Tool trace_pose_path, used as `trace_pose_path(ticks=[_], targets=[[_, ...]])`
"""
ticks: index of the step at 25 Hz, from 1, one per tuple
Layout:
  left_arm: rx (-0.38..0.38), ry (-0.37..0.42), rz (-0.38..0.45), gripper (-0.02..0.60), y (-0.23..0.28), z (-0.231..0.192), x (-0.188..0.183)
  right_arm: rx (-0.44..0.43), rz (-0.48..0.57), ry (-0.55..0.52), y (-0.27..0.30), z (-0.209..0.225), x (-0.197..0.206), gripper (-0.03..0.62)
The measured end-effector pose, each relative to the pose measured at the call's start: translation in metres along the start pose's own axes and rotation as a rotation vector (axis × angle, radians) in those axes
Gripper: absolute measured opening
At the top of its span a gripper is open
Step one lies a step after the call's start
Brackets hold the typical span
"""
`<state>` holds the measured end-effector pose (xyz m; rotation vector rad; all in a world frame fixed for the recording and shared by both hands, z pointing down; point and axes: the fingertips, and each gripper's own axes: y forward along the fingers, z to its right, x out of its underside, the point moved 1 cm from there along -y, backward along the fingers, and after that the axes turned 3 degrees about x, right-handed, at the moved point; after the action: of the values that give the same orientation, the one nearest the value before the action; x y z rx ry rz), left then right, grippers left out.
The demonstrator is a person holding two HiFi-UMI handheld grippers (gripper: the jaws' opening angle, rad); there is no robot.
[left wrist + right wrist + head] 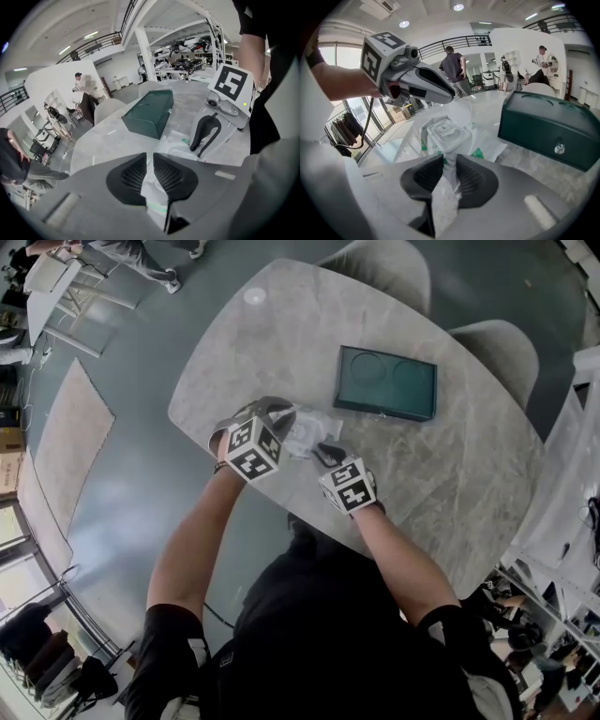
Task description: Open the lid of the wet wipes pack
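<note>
The wet wipes pack (307,432), white film with green marks, lies on the grey table (469,484) near its front edge. My right gripper (449,174) is shut on the pack's near end flap and pins it down. The pack's white hard lid frame (444,132) lies just beyond those jaws. My left gripper (149,174) is nearly closed, with white material of the pack (151,187) pinched between its pads. In the right gripper view the left gripper (448,96) hangs above the frame, and a pale rounded flap (460,111) stands up under its tips. It looks like the lid.
A dark green box (385,382) lies on the table beyond the pack, to the right. Two grey chairs (394,268) stand at the far side. People stand and sit in the hall behind.
</note>
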<state>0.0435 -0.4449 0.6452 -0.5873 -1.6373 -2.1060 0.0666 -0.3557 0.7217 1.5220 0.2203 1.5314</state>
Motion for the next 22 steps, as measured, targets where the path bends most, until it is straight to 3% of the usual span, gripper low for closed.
trace_pose_path(ticks=[8, 12, 17, 22], targets=[[-0.058, -0.073, -0.036, 0.055, 0.029, -0.027, 0.003, -0.029, 0.021, -0.005, -0.004, 0.0, -0.005, 0.097], [-0.108, -0.163, -0.053, 0.091, 0.035, -0.034, 0.008, -0.024, 0.005, -0.004, -0.003, 0.001, -0.004, 0.097], [-0.156, -0.295, 0.048, 0.115, -0.002, -0.03, 0.005, 0.002, 0.003, -0.015, -0.017, -0.006, -0.007, 0.095], [-0.174, -0.36, 0.163, 0.11, -0.05, -0.014, 0.008, 0.045, 0.063, 0.021, -0.049, -0.027, -0.018, 0.095]])
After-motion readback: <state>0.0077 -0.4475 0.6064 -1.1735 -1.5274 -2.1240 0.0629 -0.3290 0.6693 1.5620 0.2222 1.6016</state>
